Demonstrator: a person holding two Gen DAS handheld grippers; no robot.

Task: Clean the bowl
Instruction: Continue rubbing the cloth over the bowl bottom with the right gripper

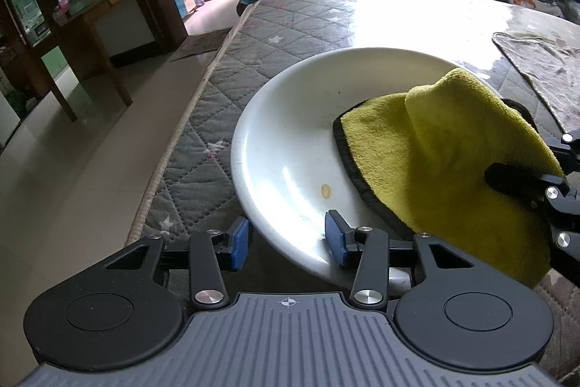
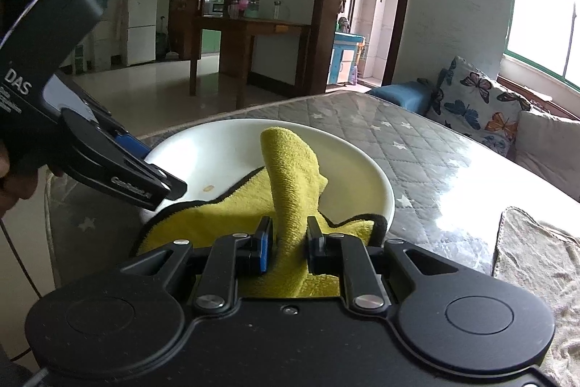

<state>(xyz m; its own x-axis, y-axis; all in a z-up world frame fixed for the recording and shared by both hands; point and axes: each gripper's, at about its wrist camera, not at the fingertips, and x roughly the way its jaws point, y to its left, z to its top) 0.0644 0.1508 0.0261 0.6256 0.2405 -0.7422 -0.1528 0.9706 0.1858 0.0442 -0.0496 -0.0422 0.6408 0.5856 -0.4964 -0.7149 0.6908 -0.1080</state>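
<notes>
"DAS" on the left tool body

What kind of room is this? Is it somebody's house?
Most likely a home's living and dining area. There is a sofa with butterfly-print cushions under a window, a white refrigerator at the back, and a dark wooden side table. The white bowl sits on a quilted grey star-patterned table cover.
</notes>
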